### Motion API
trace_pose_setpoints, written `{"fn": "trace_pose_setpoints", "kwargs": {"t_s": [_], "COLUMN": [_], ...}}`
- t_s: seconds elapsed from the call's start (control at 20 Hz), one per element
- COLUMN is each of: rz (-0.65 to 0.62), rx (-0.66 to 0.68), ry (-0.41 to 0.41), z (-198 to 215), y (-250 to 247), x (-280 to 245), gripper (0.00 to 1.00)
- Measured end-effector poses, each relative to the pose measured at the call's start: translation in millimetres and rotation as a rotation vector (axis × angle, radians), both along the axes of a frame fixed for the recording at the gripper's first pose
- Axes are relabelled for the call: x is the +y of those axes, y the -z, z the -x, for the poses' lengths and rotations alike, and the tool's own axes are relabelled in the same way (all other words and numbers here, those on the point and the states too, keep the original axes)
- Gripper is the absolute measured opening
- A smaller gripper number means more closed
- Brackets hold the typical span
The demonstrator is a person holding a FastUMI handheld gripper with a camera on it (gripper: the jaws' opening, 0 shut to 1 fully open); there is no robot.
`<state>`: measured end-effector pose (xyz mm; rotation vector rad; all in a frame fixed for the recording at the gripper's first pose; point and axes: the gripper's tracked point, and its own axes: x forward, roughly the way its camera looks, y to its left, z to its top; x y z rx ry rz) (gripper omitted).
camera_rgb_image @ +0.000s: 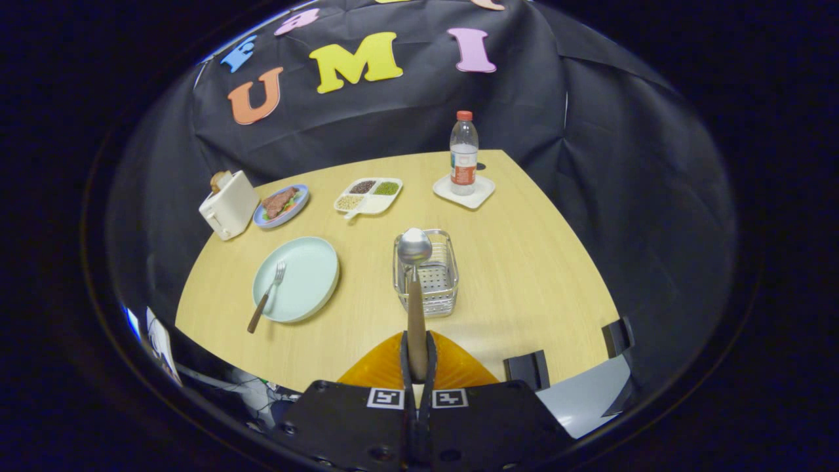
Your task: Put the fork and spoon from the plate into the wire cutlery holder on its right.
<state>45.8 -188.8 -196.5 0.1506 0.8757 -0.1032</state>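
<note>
Gripper (417,357) fingers clamped on one spoon's (415,288) wooden handle; its steel bowl sits above the one wire cutlery holder (427,275). One fork (266,296), wooden-handled, lies on the pale green plate (308,262), left of the holder.

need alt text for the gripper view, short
The gripper is shut on the wooden handle of a spoon, its bowl over the wire cutlery holder just ahead. Left of the holder, a fork lies on a pale plate on the wooden table.
</note>
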Motion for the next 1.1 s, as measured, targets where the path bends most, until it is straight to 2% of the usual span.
{"fn": "trace_pose_setpoints", "kwargs": {"t_s": [0.15, 0.25, 0.35, 0.4, 0.55, 0.6, 0.65, 0.8, 1.0, 1.05, 1.1], "rz": [-0.019, -0.021, -0.034, -0.031, -0.025, -0.021, -0.023, -0.011, 0.004, 0.006, 0.011], "rx": [-0.01, -0.029, -0.047, -0.059, -0.095, -0.102, -0.113, -0.125, -0.148, -0.153, -0.152], "ry": [0.017, 0.045, 0.038, 0.038, 0.045, 0.046, 0.045, 0.038, 0.026, 0.017, 0.013], "z": [-3.3, -6.6, -8.9, -6.4, -4.3, -6.2, -1.9, 2.7, 4.8, 5.7, 6.3], "y": [-1.0, -1.6, -3.9, -6.8, -17.5, -19.9, -24.1, -31.5, -44.3, -45.5, -46.6], "x": [-4.2, -8.8, -7.3, -7.0, -5.8, -5.7, -3.2, 5.1, 27.4, 35.6, 42.6], "gripper": [0.01, 0.05, 0.06, 0.12, 0.12, 0.14, 0.23, 0.26, 0.6, 0.65, 0.78]}}
